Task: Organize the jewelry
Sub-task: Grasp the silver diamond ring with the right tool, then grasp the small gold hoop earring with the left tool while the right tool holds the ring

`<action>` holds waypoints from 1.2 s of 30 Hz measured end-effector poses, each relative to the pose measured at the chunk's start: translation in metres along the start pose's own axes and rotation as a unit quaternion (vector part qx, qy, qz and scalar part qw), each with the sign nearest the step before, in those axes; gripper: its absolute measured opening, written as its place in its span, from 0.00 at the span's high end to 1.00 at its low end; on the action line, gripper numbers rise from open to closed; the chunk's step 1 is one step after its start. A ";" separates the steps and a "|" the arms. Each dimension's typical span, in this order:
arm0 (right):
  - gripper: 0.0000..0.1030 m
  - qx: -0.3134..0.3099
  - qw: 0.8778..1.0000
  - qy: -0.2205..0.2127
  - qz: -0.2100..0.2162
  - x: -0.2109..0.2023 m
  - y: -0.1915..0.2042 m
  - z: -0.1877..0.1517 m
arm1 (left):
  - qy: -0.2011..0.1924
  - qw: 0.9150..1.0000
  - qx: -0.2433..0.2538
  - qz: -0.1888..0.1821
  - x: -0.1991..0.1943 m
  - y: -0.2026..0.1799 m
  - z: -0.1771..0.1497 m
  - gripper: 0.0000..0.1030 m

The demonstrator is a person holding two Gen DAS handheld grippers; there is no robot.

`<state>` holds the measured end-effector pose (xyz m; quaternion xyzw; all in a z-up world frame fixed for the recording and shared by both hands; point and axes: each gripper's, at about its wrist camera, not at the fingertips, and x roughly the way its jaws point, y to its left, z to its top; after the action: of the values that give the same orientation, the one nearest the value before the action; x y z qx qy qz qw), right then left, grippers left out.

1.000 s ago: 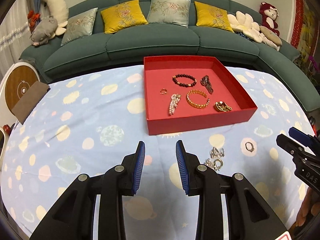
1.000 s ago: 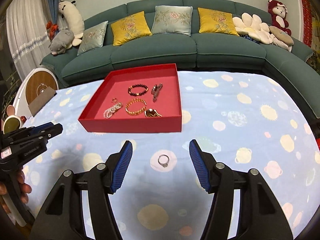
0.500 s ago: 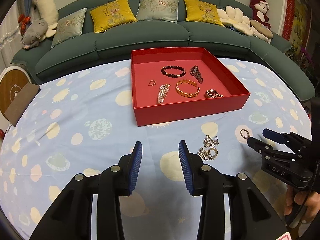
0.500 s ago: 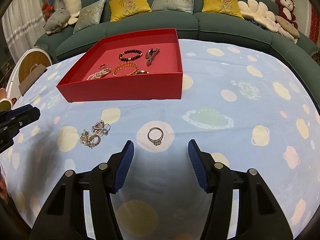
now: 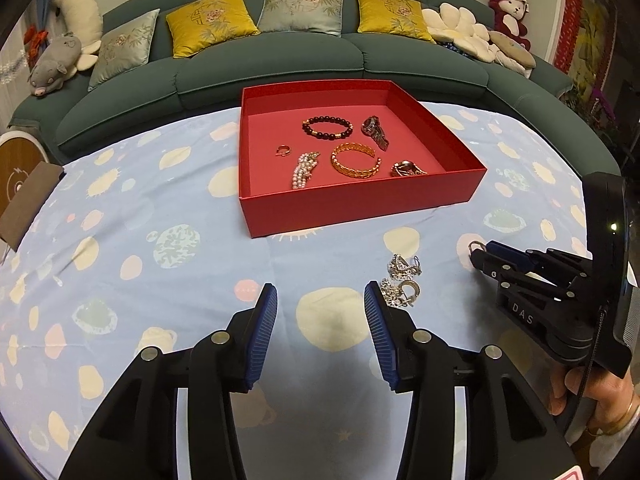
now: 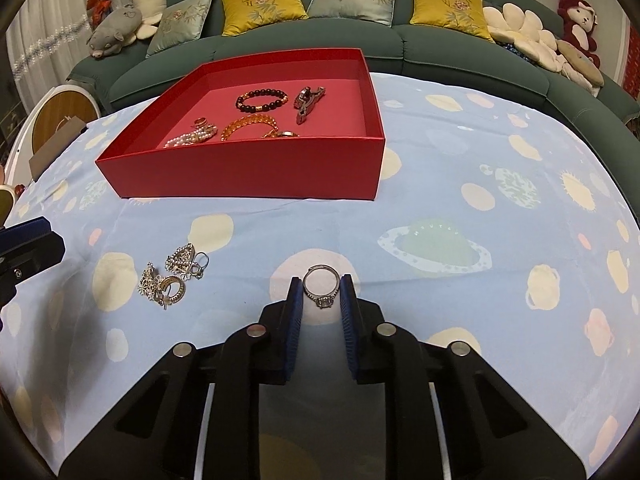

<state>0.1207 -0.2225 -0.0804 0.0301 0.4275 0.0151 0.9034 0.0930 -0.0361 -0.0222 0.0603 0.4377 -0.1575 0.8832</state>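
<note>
We see open cloth on the surface [image 6: 460,184] to the right of the red box [image 6: 256,176], so a gripper can pass there. The box's near wall stands ahead as a barrier. On the left, the earring pile [image 6: 172,280] lies close beside the left gripper [image 5: 320,300].

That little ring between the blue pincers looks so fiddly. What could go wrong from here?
The right gripper has closed around the silver ring, which lies flat on the blue tablecloth. Gripped only at its thin edges, it might tilt or pop out when lifted. The pads could also pinch the cloth and drag it. The red box has a tall near wall, so a low carry might knock the ring loose there.
</note>
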 end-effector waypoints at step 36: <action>0.82 0.023 0.999 -0.026 0.027 -0.033 -0.014 0.009 | 0.008 1.000 0.012 0.009 0.062 -0.009 -0.004 0.64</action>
<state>0.1066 -0.2389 -0.0507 0.0626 0.4028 0.0292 0.9127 0.1223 -0.0577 -0.0735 0.0762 0.4419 -0.1545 0.8804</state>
